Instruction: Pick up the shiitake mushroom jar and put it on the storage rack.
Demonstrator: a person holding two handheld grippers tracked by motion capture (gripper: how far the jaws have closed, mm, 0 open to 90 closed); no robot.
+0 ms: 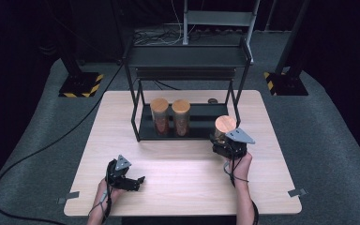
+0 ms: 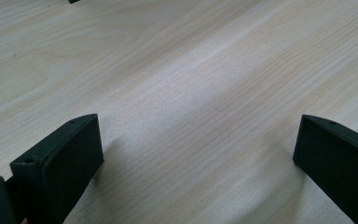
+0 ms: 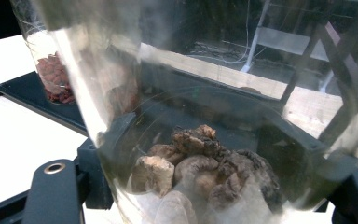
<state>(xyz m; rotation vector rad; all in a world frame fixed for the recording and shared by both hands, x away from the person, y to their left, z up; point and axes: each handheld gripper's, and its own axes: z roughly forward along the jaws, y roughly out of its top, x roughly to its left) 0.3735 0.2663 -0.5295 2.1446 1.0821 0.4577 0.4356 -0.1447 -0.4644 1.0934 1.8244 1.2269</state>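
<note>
Now | right gripper [image 1: 225,140] jaws clamped on jar [image 1: 225,125] | left gripper [image 1: 130,180] low, jaws apart

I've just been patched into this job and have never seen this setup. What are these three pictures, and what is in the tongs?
No robot arm here: a person holds a two-jaw tool in each hand. The high view looks down on the wooden table from above the person's side. The other two cameras ride on the tools and look along their jaws.

The left tongs rest low over bare tabletop, jaws wide apart with nothing between them.

The right tongs are shut on a clear jar with a wooden lid; brown lumps lie in its bottom. It sits at the right front of a black rack, whose lower shelf carries two more lidded jars.
</note>
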